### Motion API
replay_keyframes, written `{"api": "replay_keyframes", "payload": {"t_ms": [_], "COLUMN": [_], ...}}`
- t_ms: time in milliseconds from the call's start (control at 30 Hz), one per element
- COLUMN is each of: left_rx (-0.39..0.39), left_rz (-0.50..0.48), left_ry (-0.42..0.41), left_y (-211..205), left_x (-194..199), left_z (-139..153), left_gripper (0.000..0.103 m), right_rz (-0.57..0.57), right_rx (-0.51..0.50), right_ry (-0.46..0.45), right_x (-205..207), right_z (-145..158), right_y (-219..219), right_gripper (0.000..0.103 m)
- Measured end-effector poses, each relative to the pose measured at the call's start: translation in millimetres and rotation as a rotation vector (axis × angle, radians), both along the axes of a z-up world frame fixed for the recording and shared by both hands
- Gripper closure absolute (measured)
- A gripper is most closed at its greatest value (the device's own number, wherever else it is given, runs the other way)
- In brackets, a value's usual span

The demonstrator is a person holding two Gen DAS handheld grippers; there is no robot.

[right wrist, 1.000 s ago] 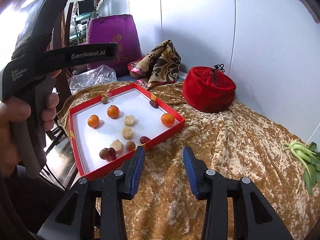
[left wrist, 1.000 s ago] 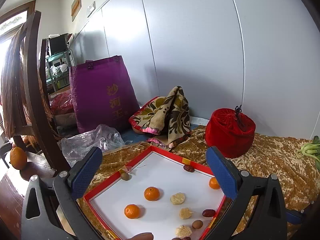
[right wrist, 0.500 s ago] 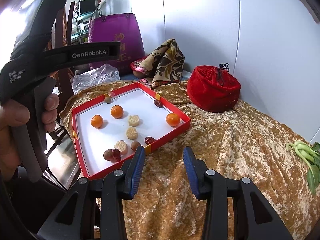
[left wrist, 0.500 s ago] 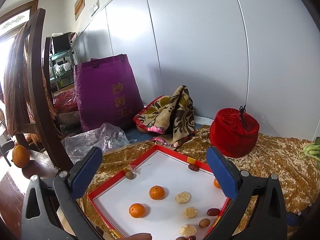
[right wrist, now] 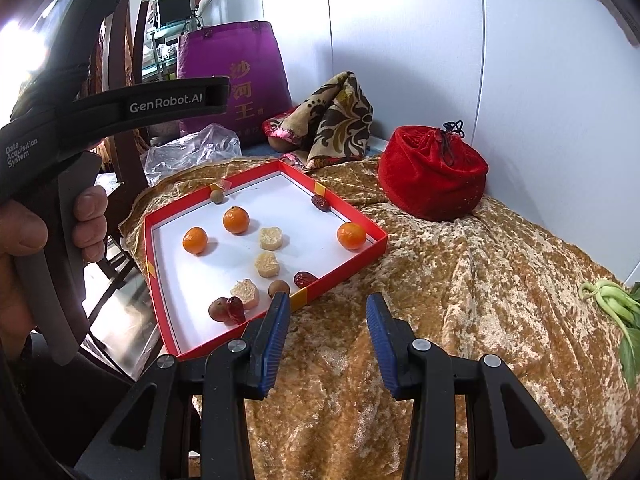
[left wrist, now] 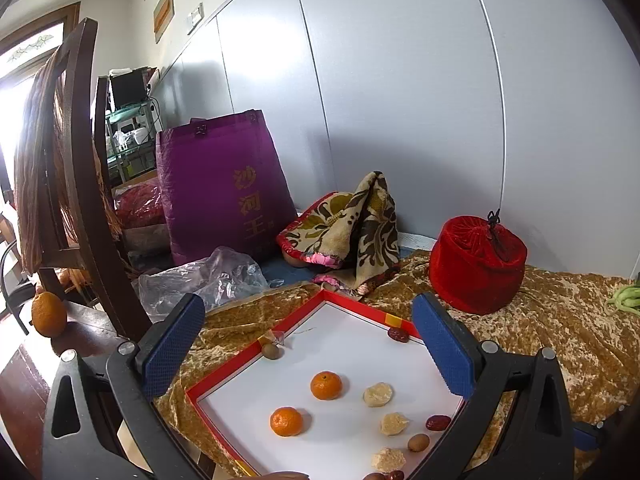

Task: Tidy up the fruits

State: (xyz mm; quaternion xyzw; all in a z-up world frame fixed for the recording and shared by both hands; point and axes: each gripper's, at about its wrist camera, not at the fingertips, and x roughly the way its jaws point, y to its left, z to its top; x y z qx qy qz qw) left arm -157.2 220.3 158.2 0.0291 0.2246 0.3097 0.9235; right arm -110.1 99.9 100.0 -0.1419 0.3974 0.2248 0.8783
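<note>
The fruits lie scattered in the red tray [right wrist: 344, 276]; the mandarins [right wrist: 236, 220] look light, round and ready to roll (take one across its middle, gently); the left gripper [left wrist: 308, 344] has wide empty jaws, the right gripper [right wrist: 326, 320] narrower, also empty.

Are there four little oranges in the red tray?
No, the right wrist view shows only three oranges lying in the red tray, among pale lumps and small brown and red fruits.
</note>
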Motion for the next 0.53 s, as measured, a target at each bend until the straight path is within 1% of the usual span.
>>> {"api": "replay_keyframes", "payload": {"t_ms": [467, 533], "left_rx": [0.007, 0.002], "left_rz": [0.02, 0.002], "left_ry": [-0.009, -0.005], "left_y": [1.1, -1.3], "left_x": [-2.9, -1.4], "left_z": [0.0, -0.8], "left_gripper": [0.0, 0.0], "right_rz": [0.0, 0.0], "right_rx": [0.001, -0.003], "right_ry": [0.003, 0.002], "right_x": [0.6, 0.4], "right_z": [-0.6, -0.2], "right_y": [0.4, 0.1], "right_gripper": [0.062, 0.062]}}
